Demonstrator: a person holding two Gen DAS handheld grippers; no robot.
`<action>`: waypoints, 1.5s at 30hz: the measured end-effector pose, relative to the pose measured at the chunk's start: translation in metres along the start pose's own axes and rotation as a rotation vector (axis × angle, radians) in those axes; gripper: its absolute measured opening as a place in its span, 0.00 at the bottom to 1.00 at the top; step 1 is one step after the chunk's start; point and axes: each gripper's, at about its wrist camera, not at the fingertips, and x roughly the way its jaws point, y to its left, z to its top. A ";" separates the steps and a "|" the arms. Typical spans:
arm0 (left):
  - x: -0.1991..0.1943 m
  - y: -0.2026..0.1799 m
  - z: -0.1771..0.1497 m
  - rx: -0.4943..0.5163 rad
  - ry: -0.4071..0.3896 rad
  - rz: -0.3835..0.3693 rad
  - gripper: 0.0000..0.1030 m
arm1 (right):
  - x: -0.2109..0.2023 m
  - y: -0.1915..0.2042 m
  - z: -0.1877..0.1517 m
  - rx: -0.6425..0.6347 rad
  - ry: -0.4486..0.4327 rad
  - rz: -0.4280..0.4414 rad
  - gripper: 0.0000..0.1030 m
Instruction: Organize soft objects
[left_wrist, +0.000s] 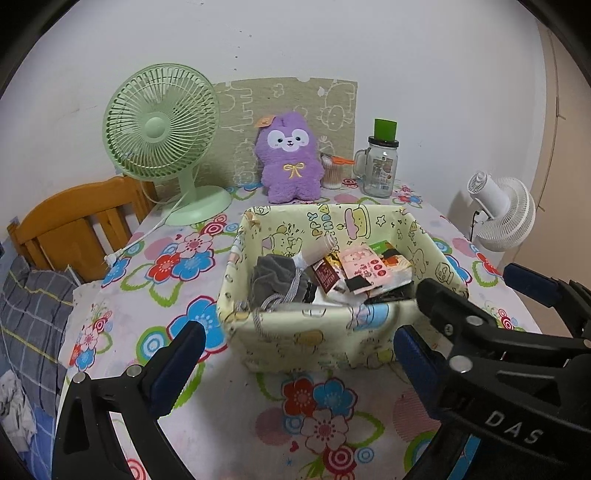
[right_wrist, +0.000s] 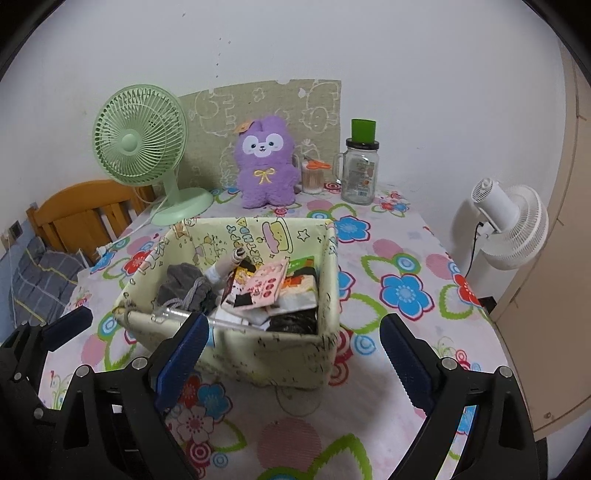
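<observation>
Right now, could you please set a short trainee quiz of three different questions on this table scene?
1. True or false: the purple plush lies inside the fabric bin.
2. What stands nearest the plush's side, opposite the green fan? A) a cotton-swab jar B) a shoe C) a plate
3. Fill in: both the left gripper and the right gripper are ____ and hold nothing.

Key: 1 false, it stands behind the bin; 2 A; 3 open.
</observation>
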 end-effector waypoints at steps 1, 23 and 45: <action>-0.002 0.000 -0.002 -0.002 -0.001 0.001 1.00 | -0.003 -0.001 -0.002 0.000 -0.001 -0.006 0.93; -0.057 -0.001 -0.023 0.004 -0.067 0.025 1.00 | -0.063 -0.018 -0.024 0.014 -0.083 -0.060 0.93; -0.107 0.012 -0.021 -0.024 -0.168 0.061 1.00 | -0.103 -0.019 -0.023 0.019 -0.153 -0.038 0.98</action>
